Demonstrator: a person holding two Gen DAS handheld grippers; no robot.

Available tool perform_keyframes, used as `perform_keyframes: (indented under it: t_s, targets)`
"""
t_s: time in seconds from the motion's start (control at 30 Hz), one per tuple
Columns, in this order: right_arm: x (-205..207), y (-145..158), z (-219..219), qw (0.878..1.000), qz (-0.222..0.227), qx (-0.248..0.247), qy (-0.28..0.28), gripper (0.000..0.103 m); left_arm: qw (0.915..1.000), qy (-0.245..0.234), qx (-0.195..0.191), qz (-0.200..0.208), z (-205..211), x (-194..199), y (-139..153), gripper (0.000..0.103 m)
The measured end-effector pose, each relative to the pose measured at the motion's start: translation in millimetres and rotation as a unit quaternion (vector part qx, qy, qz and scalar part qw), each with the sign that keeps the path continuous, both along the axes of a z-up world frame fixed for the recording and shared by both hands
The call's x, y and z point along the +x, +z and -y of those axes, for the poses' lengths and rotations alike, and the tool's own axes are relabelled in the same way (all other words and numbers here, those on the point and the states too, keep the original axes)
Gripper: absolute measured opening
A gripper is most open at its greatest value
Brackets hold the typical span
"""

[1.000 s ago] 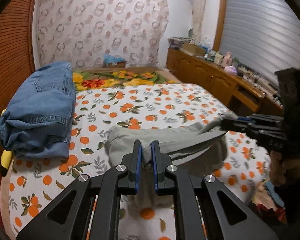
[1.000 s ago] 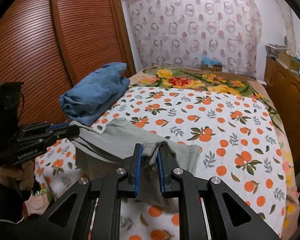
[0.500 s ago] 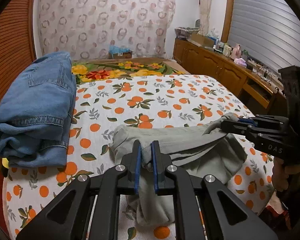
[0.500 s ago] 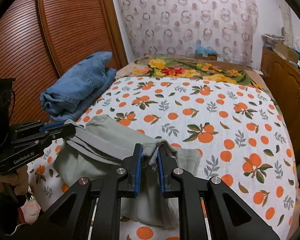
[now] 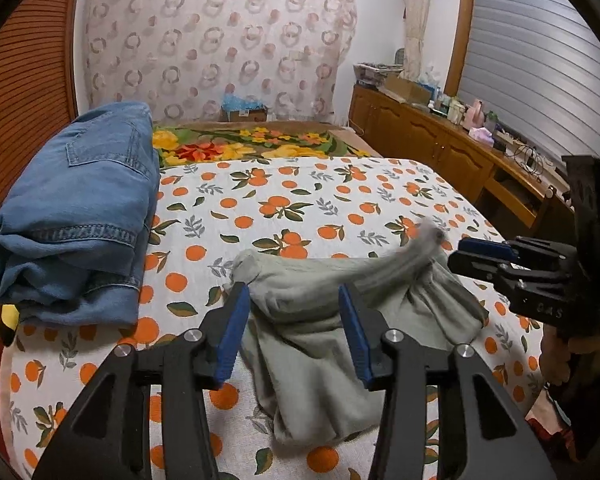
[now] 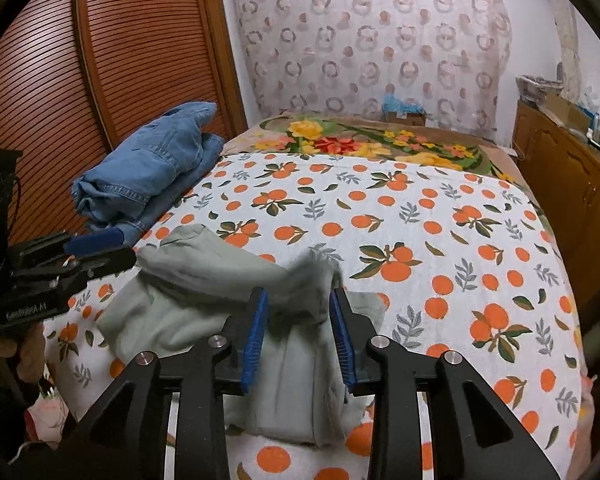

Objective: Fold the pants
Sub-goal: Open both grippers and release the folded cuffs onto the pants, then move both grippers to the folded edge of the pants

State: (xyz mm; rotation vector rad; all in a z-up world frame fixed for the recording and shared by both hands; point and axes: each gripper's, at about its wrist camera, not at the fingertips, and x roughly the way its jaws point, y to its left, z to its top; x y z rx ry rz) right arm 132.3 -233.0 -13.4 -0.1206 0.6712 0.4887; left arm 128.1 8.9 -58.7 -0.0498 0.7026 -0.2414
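Grey-green pants (image 5: 320, 320) lie bunched near the front edge of the bed; they also show in the right wrist view (image 6: 204, 292). My left gripper (image 5: 294, 332) is open just above their left part and holds nothing. My right gripper (image 6: 298, 332) is open over their right part, and a blurred flap of cloth (image 6: 316, 276) drops between the blue pads. Each gripper also shows in the other's view, the right one (image 5: 484, 252) at the right and the left one (image 6: 96, 244) at the left.
The bed has an orange-print sheet (image 5: 284, 200). Folded blue jeans (image 5: 80, 208) lie at its left, against a wooden slatted wardrobe (image 6: 100, 60). A floral blanket (image 5: 240, 148) lies at the far end. A wooden cabinet (image 5: 440, 148) with clutter runs along the right.
Both grippers were shut on the grey-green pants and have opened. The cloth has dropped onto the bed, with one flap still falling.
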Motion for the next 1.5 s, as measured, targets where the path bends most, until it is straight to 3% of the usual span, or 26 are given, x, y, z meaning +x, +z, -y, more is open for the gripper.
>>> perform_keyframes:
  t_s: [0.33, 0.63, 0.67, 0.83, 1.0, 1.33, 1.5]
  targets:
    - [-34, -11, 26, 1.0, -0.011, -0.011, 0.005, 0.038, 0.9996, 0.001, 0.005, -0.029, -7, -22, -22, 0.047]
    - [-39, -19, 29, 0.999, -0.033, -0.013, 0.016, 0.037, 0.9991, -0.013, -0.008, -0.039, -13, -45, -34, 0.047]
    - [-38, -21, 28, 0.999, -0.035, -0.015, 0.016, 0.033, 0.999, -0.016, -0.009, -0.04, -12, -45, -34, 0.047]
    - [-29, -28, 31, 0.999, -0.049, -0.018, 0.008, 0.029, 0.9986, -0.018, 0.0, -0.049, -9, -41, -42, 0.047]
    - [-25, -32, 35, 0.998, -0.062, -0.002, 0.018, 0.008, 0.9984, -0.016, 0.0, -0.054, -10, -38, -46, 0.047]
    - [-40, -33, 52, 0.999, -0.049, 0.012, 0.005, 0.004, 0.9984, -0.014, -0.001, -0.055, -13, -37, -50, 0.047]
    - [-39, -34, 48, 0.999, -0.052, 0.005, 0.002, 0.004, 0.9983, -0.034, 0.002, -0.048, -4, -35, -46, 0.025]
